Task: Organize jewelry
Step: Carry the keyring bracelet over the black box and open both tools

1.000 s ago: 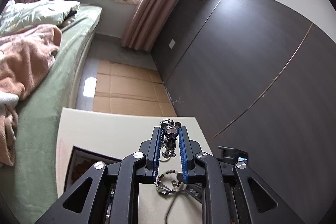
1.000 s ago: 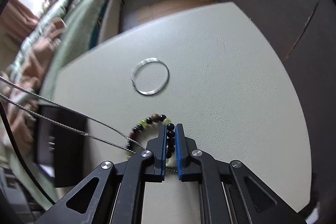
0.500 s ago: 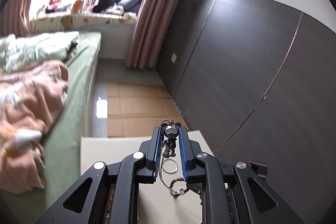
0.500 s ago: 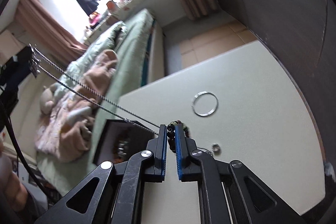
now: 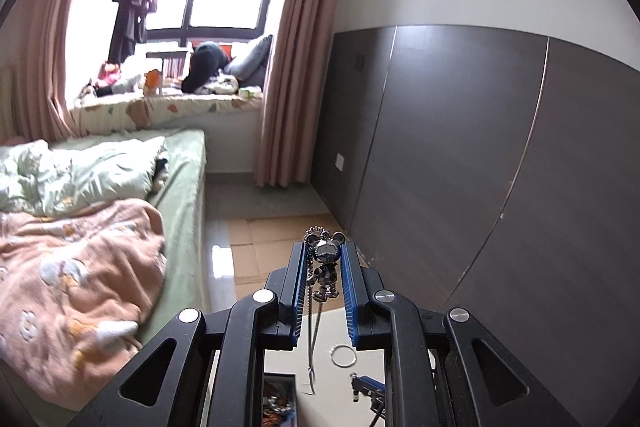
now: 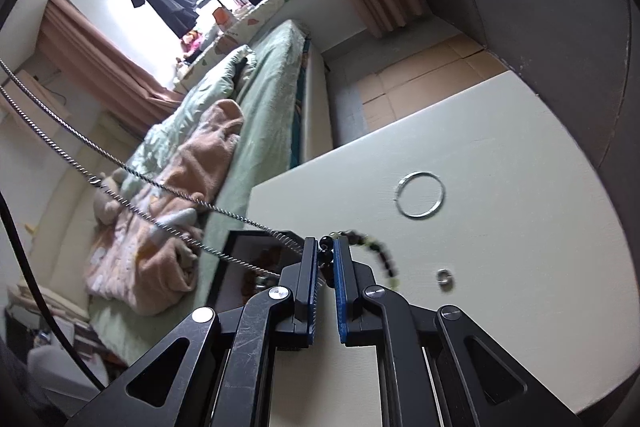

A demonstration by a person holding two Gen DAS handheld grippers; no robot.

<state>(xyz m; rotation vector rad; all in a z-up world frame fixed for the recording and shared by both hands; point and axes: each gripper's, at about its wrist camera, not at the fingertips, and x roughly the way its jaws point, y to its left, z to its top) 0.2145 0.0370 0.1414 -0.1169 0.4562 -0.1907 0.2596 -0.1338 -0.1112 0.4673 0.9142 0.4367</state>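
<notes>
My left gripper is shut on a silver mouse-figure pendant, held high above the table; its chain hangs down. That chain crosses the right wrist view. My right gripper is shut on a beaded bracelet of dark and green beads, lifted off the table. A silver bangle and a small ring lie on the white table. The black jewelry box stands open at the table's left edge. The bangle and box also show in the left wrist view.
A bed with green sheets and a pink blanket lies left of the table. A dark panelled wall runs along the right. Cardboard covers the floor beyond the table.
Both grippers have risen and tilted up. The bracelet has come off the table in my right gripper. The pendant's chain now hangs straight below my left gripper.
</notes>
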